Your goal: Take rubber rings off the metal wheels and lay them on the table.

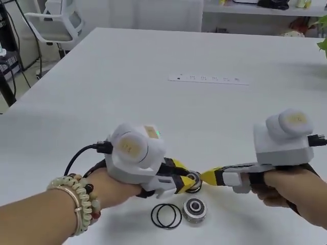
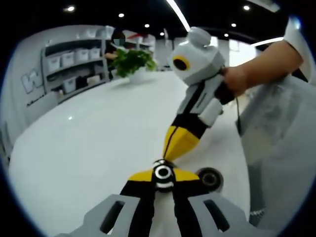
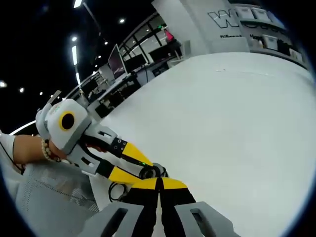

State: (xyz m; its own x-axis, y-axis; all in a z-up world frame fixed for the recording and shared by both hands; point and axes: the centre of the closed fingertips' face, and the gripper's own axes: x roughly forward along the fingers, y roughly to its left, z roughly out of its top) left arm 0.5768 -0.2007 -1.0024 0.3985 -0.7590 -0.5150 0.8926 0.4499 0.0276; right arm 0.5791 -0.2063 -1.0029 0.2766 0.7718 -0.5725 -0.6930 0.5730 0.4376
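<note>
My left gripper (image 1: 190,182) is shut on a small metal wheel (image 1: 194,180) and holds it just above the white table (image 1: 153,102). In the left gripper view the wheel (image 2: 163,173) sits between my yellow tips (image 2: 163,177). My right gripper (image 1: 205,177) is shut, and its yellow tips (image 2: 166,156) touch that wheel's rim; I cannot tell whether a ring is pinched. The right gripper view shows its shut tips (image 3: 159,181) against the wheel (image 3: 149,172). Two black rubber rings (image 1: 166,216) lie on the table beside a second metal wheel (image 1: 194,209).
A long white strip (image 1: 208,79) lies further back on the table. An office chair (image 1: 53,23) stands beyond the far left corner. A potted plant (image 2: 131,60) stands at one end of the table, with shelves (image 2: 74,64) behind it.
</note>
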